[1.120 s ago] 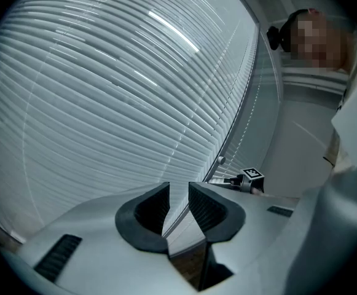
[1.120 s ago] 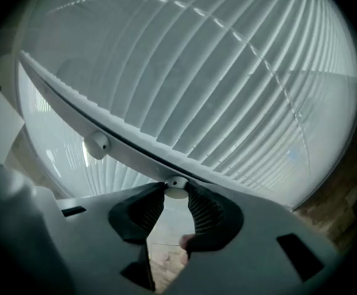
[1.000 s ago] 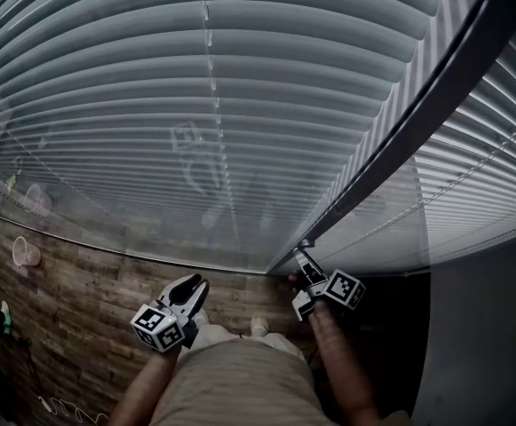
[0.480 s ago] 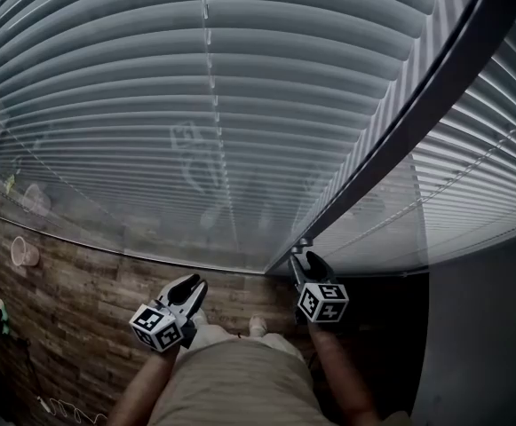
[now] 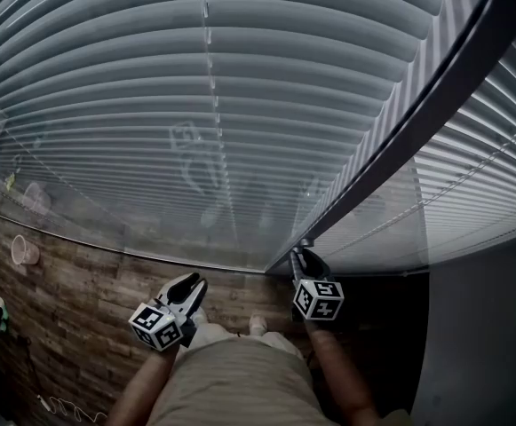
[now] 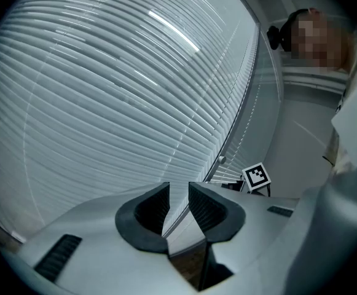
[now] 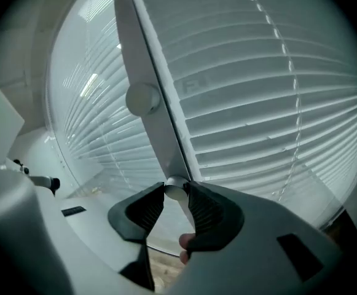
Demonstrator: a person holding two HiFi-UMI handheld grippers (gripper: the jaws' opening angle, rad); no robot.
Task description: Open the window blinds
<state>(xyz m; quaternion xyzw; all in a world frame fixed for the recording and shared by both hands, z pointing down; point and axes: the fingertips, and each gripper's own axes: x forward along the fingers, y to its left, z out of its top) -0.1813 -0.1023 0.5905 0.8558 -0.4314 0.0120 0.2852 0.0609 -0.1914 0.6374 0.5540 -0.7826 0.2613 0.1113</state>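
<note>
Nearest me, the left gripper hangs low over the wooden floor, short of the window. In its own view its jaws stand a little apart with nothing between them, only slats showing through the gap. To its right and a bit further in, the right gripper points at the bottom edge of the window, its marker cube facing up at me. In the right gripper view its jaws are closing on a small round knob, and both tips already touch the knob's sides. That knob sits at the foot of the dark post that divides the window, right where the post meets the bottom edge; I can also pick it out from the left gripper view. Beyond, the window blinds fill the pane on the left of the post and a second run fills the right pane, their pale slats lying flat over one another from bottom edge to top.
</note>
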